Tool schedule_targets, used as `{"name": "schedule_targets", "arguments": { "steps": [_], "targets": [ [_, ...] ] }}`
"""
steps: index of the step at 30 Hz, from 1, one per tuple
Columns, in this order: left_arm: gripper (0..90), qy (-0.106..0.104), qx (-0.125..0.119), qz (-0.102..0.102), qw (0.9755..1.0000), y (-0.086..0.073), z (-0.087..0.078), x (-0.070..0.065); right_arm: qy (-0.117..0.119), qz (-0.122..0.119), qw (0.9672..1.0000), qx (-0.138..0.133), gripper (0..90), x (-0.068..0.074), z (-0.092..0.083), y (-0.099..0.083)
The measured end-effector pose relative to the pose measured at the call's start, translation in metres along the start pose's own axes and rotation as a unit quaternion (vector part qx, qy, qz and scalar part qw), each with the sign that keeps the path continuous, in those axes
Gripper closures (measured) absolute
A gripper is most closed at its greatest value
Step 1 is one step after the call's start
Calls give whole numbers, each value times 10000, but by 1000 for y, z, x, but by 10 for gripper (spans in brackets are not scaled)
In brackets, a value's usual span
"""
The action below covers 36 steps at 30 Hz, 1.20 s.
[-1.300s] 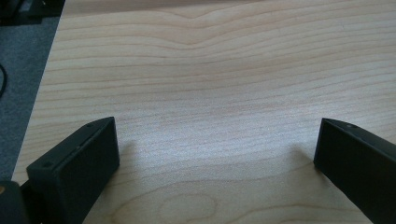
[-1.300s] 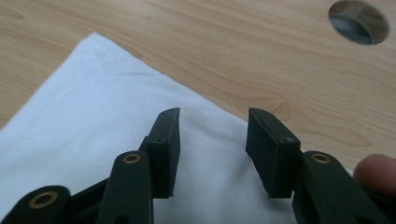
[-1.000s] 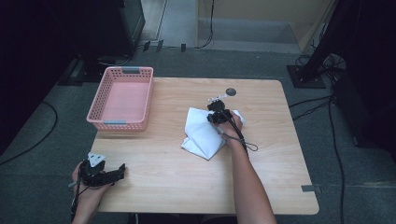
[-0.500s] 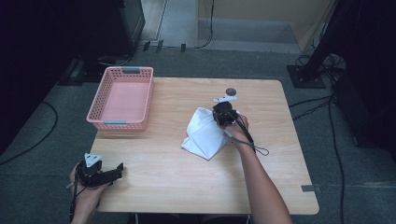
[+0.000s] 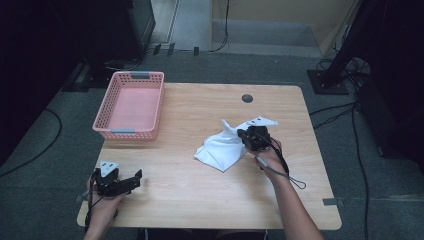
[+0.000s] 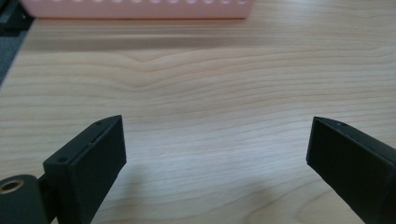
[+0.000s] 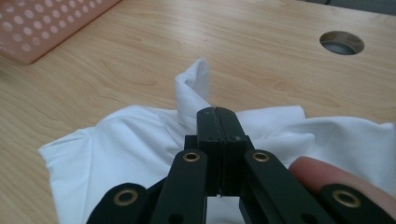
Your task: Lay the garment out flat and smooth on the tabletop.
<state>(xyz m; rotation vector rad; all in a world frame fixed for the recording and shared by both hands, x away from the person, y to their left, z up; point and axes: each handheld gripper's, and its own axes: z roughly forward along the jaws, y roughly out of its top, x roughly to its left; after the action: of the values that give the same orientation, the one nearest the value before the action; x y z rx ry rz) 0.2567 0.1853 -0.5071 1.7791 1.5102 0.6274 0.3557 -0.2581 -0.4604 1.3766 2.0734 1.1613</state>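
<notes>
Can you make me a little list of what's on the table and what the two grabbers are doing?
table: wood
basket: pink, far left corner of the table
cloth: white, crumpled, mid table
right gripper: jaws shut, pinching a fold of the cloth and lifting it
left gripper: jaws open wide, nothing between them, over bare wood at the near left edge
hole: round, far side of the table

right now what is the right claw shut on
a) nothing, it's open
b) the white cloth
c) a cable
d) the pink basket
b: in the right gripper view the right claw has its jaws pressed together on a pinched-up fold of the white cloth, which rises from the table.
</notes>
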Motion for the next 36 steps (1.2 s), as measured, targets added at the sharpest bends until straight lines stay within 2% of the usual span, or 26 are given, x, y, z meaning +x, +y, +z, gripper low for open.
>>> {"name": "schedule_targets", "arguments": {
  "steps": [6, 7, 8, 9, 10, 14, 18, 19, 20, 21, 22, 26, 27, 30, 33, 34, 35, 36],
  "targets": [
    [49, -164, 28, 183, 9997, 6, 6, -24, 72, 6, 9999, -82, 900, -1, -13, -9],
    [50, -164, 28, 183, 9997, 6, 6, -24, 96, -22, 9999, -88, 900, -1, -14, -10],
    [50, -228, 18, 224, 9995, 8, 7, -32, 101, -23, 9999, -92, 900, -1, -16, -11],
    [50, -228, 18, 224, 9995, 8, 7, -32, 101, -23, 9999, -92, 900, -1, -16, -11],
    [50, -273, 5, 271, 9993, 11, 9, -40, 116, -65, 9999, -83, 900, -2, -20, -14],
    [49, -405, 10, 415, 9983, 17, 14, -56, 146, -149, 9998, -56, 900, -2, -25, -22],
    [49, -544, 11, 515, 9972, 24, 17, -70, 188, -155, 9997, -48, 900, -5, -30, -32],
    [49, -544, 11, 515, 9972, 24, 17, -70, 189, -169, 9997, -60, 898, -6, -32, -34],
    [49, -607, 10, 563, 9966, 27, 19, -77, 196, -153, 9997, -57, 898, -8, -33, -37],
    [49, -607, 10, 563, 9966, 27, 19, -77, 215, -159, 9996, -55, 898, -9, -34, -39],
    [49, -663, 13, 597, 9960, 29, 21, -84, 220, -140, 9996, -57, 898, -11, -35, -41],
    [49, -794, 18, 694, 9944, 34, 27, -98, 234, -105, 9997, -34, 898, -17, -41, -49],
    [49, -794, 18, 694, 9944, 34, 27, -98, 236, -105, 9997, -25, 898, -18, -42, -51],
    [49, -907, 78, 771, 9929, 38, 36, -113, 217, -94, 9997, -8, 897, -21, -45, -56],
    [50, -990, 84, 768, 9921, 41, 40, -120, 218, -73, 9997, -42, 851, -22, -48, -60],
    [50, -1068, 127, 791, 9910, 44, 45, -128, 229, -80, 9997, -60, 837, -22, -49, -61],
    [50, -1068, 127, 791, 9910, 44, 45, -128, 237, -87, 9997, -66, 827, -22, -50, -61],
    [50, -1127, 148, 874, 9897, 47, 50, -136, 254, -86, 9996, -78, 816, -22, -51, -62]
  ]
}}
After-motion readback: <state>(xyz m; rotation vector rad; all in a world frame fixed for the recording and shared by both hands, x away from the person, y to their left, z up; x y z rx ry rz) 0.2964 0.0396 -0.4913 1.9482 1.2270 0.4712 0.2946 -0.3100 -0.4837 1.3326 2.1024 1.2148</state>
